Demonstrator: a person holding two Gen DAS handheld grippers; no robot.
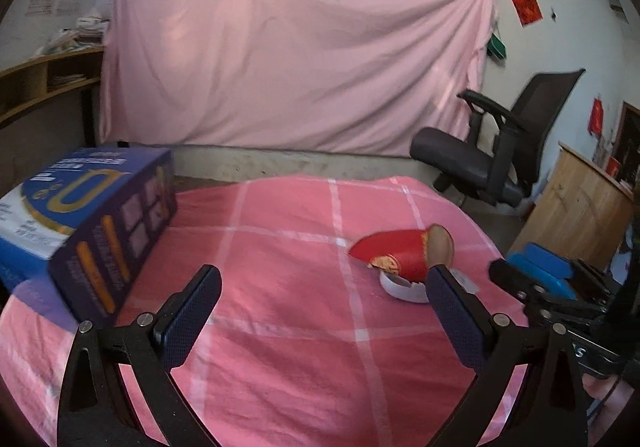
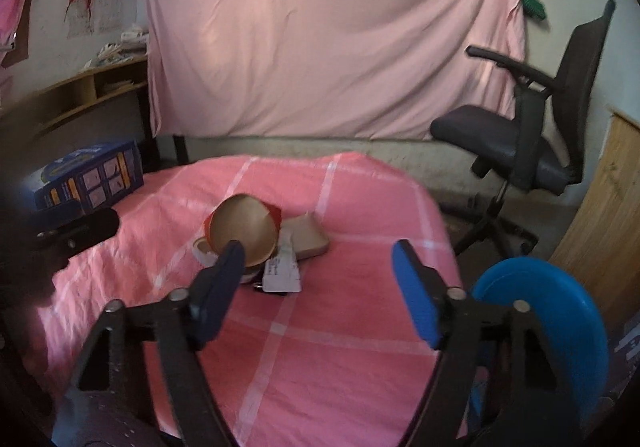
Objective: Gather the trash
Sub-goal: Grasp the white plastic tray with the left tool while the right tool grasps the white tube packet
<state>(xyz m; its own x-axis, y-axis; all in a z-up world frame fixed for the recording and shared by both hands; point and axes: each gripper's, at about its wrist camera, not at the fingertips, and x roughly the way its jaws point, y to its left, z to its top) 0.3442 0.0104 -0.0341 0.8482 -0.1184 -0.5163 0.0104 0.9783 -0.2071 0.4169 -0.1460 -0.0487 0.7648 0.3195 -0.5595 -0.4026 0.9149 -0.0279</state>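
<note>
A red paper cup (image 1: 394,249) lies on its side on the pink checked tablecloth (image 1: 280,287); in the right wrist view its open mouth (image 2: 244,229) faces me. A white tape roll (image 1: 402,285) lies under it, also seen in the right wrist view (image 2: 202,247). A white paper label (image 2: 282,271) and a flattened tan cup piece (image 2: 308,237) lie beside it. My left gripper (image 1: 324,287) is open and empty, left of the cup. My right gripper (image 2: 318,263) is open and empty, just in front of the trash pile.
A blue printed box (image 1: 92,219) stands at the table's left edge. A blue round bin (image 2: 560,323) sits low at the right of the table. A black office chair (image 2: 532,135) and a wooden cabinet (image 1: 580,211) stand to the right. A pink sheet (image 1: 280,47) hangs behind.
</note>
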